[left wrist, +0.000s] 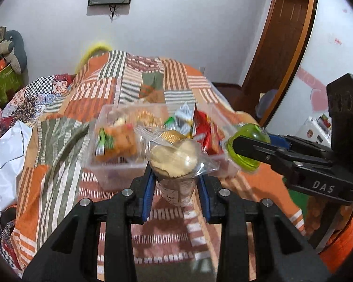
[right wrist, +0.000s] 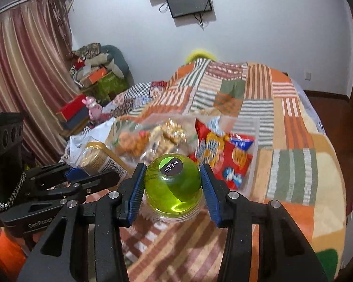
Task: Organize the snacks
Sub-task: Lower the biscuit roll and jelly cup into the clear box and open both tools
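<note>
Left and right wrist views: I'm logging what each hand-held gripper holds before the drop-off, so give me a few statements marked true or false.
1. The right hand-held gripper is shut on the green jelly cup. True.
2. The left hand-held gripper is empty. False: it is shut on the bagged cupcake.
3. The clear plastic bin already holds snack packets. True: an orange packet and a red packet lie in it.
4. The bin stands on a bare wooden table. False: it stands on the patchwork blanket.
5. The jelly cup's label reads MENG. True.
</note>
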